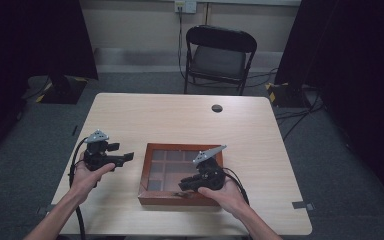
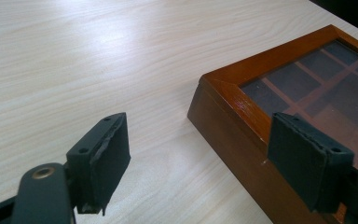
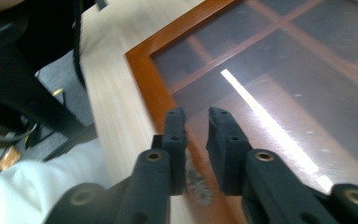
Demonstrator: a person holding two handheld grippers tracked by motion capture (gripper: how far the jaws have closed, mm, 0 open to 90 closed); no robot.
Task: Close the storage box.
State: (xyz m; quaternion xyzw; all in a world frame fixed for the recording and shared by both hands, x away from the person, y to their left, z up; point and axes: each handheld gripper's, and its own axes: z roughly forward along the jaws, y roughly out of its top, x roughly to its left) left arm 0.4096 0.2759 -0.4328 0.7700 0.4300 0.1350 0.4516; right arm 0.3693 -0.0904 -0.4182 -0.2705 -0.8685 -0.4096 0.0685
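Wooden box [image 1: 180, 176] with a glass lid sits on the near middle of the table [image 1: 180, 120], lid shut, dark compartments visible through the panes. From the high view: left gripper [image 1: 125, 159] held just left of the box, above the tabletop, pointing right toward it; right gripper [image 1: 183, 186] over the box's near right part, pointing left across the lid. Both hands come in from the near edge; left hand [image 1: 87, 175], right hand [image 1: 225, 192].

Left gripper view adds detail: its jaws stand wide apart with nothing between them, torn dark pads on the inner faces. The box's left near corner [image 2: 203, 84] lies ahead, reddish-brown varnished frame, sloped side, pale wood grain of the table all round it. Jaws apart from the box, not touching.

Right gripper view, somewhat blurred: jaws nearly together, a narrow slit left between them, holding nothing. They hang above the near frame edge of the box [image 3: 144, 70]; contact cannot be told. A bright streak of reflected light runs across the glass. A white sleeve [image 3: 37, 186] and grey floor show at the left of that view.

Surface: light wood-grain tabletop, round cable hole [image 1: 217, 108] near the far edge. Room: grey carpet, black folding chair [image 1: 220, 55] beyond the table, dark curtains either side, cables on the floor at right, wall socket [image 1: 185, 6] behind the chair
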